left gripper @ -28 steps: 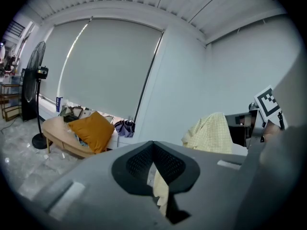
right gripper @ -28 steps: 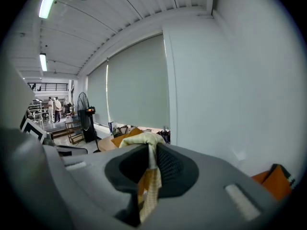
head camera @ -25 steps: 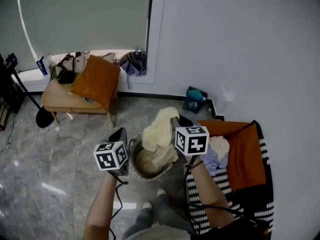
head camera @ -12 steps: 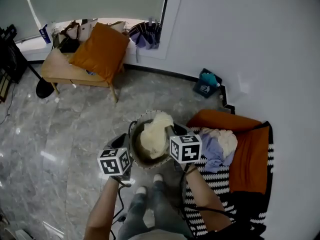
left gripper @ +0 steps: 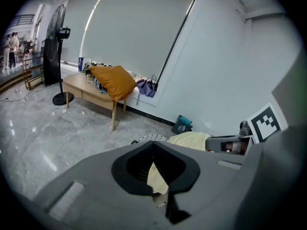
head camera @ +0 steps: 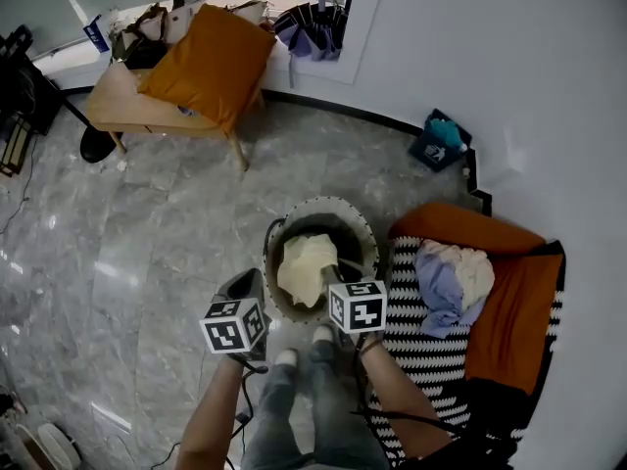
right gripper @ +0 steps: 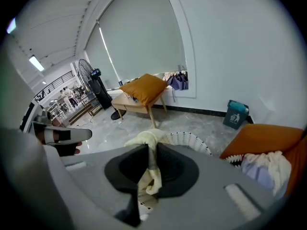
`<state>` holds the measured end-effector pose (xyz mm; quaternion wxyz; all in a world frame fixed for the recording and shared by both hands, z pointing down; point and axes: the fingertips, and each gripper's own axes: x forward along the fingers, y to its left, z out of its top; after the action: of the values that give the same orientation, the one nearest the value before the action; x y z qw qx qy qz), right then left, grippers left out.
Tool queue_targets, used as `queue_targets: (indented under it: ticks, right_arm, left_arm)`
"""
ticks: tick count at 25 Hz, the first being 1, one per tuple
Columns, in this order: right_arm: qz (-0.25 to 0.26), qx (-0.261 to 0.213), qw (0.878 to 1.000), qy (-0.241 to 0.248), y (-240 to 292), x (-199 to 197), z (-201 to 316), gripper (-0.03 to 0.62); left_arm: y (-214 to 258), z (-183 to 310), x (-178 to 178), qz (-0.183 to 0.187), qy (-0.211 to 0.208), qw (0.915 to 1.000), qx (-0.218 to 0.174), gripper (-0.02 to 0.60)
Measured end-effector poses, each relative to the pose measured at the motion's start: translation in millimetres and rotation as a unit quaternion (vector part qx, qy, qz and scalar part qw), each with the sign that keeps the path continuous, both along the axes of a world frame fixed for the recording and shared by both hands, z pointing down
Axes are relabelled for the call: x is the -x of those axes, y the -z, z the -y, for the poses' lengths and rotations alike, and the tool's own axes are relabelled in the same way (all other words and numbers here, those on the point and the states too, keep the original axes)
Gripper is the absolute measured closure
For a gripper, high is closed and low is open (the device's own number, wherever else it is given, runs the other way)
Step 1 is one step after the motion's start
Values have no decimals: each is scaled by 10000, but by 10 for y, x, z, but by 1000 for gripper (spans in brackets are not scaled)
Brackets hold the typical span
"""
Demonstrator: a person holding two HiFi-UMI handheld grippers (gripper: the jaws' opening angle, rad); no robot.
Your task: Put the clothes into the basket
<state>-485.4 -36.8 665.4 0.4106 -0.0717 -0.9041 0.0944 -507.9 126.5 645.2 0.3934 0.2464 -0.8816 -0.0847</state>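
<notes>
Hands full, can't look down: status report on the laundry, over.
Both shut on the yellow cloth: left gripper, right gripper. Cloth inside the basket rim. Nothing blocking; more clothes beside the basket.

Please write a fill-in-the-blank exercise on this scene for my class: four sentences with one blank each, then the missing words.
1. The left claw and right claw both clamp a cloth coloured pale ____.
2. The cloth hangs into a round woven ____.
3. The cushion on the bench is ____.
4. In the head view, the pile of clothes lies on the ____ side of the picture.

Missing words: yellow; basket; orange; right.
</notes>
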Motion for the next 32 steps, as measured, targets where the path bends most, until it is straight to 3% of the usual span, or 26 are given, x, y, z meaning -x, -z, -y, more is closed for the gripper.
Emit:
queue_targets:
  ticks: [7,9,18,25,32]
  right_arm:
    - [-366,-26,9990,240,-335,37,-60,545]
    - [-606,15,9977,287,-432,14,-79,506]
    - [-649,-4,9979,-28,-336,-186,84,471]
    - [-294,-89,9980,-545,155,-479,302,471]
    - [90,-189,9902,-1380,762,-995,653,471]
  left_arm:
    - [-299,26,-28,-245,18,9997,71,588]
    - [-341,14,-36,-291,11,9995,76,588]
    - [-268,-23,-76,-298,-142,9995,27,588]
    - [107,212,-153,-62,-744,9972,-70,588]
    - [580,662,-423,247,-1619,9862,-229,588]
